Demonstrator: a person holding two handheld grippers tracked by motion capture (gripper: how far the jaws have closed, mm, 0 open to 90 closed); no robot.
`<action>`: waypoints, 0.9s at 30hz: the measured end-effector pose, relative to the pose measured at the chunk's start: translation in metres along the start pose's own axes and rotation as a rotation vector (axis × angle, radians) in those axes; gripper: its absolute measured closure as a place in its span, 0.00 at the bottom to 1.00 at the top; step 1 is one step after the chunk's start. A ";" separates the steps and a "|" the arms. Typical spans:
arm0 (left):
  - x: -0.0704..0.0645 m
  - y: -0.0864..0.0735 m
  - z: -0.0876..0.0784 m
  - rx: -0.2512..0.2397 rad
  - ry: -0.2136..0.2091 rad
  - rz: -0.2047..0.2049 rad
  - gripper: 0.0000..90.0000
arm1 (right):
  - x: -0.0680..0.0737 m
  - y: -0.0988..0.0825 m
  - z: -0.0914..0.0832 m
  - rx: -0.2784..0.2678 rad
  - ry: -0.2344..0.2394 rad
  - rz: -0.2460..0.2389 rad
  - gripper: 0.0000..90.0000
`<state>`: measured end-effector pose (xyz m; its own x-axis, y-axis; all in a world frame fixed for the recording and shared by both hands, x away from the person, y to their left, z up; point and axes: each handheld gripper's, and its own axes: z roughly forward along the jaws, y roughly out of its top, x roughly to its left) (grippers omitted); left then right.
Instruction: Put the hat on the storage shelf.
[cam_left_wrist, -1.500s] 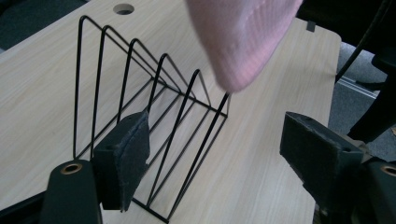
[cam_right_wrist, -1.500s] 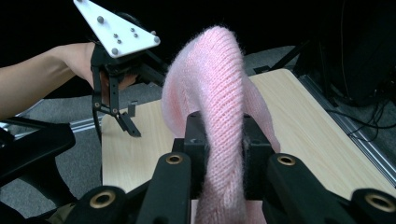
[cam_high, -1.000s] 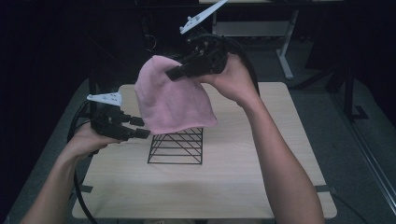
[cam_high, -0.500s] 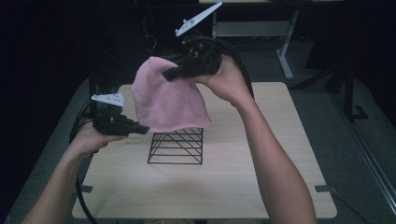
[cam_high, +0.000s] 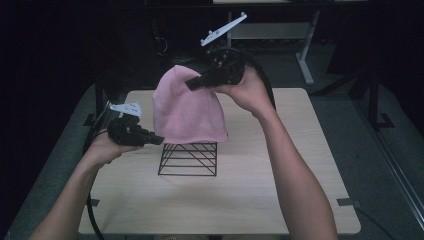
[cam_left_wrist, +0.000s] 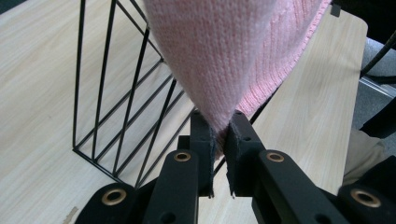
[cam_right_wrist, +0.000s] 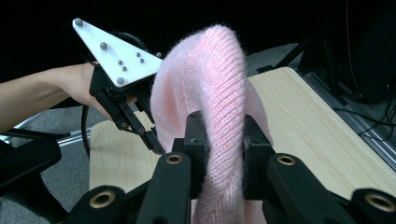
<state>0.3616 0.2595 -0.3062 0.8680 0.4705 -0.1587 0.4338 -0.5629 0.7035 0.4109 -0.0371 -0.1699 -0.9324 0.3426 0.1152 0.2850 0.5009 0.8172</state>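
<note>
The right tool (cam_high: 192, 84) clenches the pink knit hat's (cam_high: 187, 112) crown at 12 o'clock, the left tool (cam_high: 156, 140) pinches its hem at 9 o'clock, likely spreading it over the wire rack (cam_high: 188, 159).

Light wood-grain table (cam_high: 300, 165) with rounded corners, dark tape tabs at its near edge, grey carpeted floor (cam_high: 385, 165) around it, white desk frame (cam_high: 305, 55) behind, black stand legs (cam_high: 372, 95) at right, dim room, black unlit background, cables on the floor at right
</note>
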 end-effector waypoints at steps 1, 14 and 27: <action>0.000 0.000 0.004 0.001 -0.002 -0.001 0.92 | -0.002 -0.004 -0.001 -0.002 -0.001 0.005 0.85; -0.004 0.004 0.017 0.024 0.006 0.014 0.92 | -0.011 -0.024 -0.009 -0.006 -0.003 0.035 0.85; 0.003 -0.013 0.014 0.030 0.023 -0.005 0.92 | -0.001 -0.030 0.003 -0.010 0.041 0.017 0.85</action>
<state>0.3621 0.2586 -0.3251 0.8600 0.4888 -0.1462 0.4458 -0.5804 0.6815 0.4040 -0.0500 -0.1957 -0.9359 0.3180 0.1517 0.2985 0.4870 0.8208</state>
